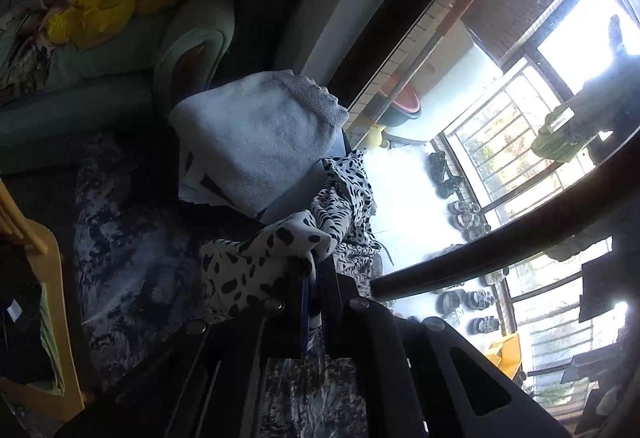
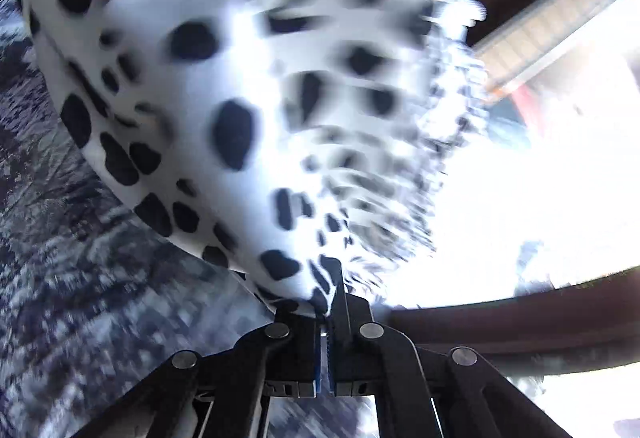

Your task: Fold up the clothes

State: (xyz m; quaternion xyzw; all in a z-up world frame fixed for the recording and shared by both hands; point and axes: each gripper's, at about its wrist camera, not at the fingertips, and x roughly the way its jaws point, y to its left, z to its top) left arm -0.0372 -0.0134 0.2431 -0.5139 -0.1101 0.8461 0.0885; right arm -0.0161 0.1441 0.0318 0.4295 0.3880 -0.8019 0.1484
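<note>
A white garment with black spots point(image 1: 256, 258) lies bunched on a mottled blue-grey cloth surface point(image 1: 132, 258). My left gripper point(image 1: 316, 266) is shut on a fold of its edge. In the right wrist view the same spotted garment point(image 2: 224, 86) fills most of the picture, blurred, and stretches away from my right gripper point(image 2: 326, 302), whose jaws are shut on a corner of it. A folded pale blue towel point(image 1: 260, 138) rests on a stack just beyond the garment.
A green sofa point(image 1: 120, 78) at the upper left holds a yellow garment point(image 1: 108, 6). A wooden chair frame point(image 1: 52, 278) stands at the left edge. A dark wooden rail point(image 1: 500, 238) borders the surface on the right, with shoes point(image 1: 464, 214) beyond it by a barred window point(image 1: 520, 126).
</note>
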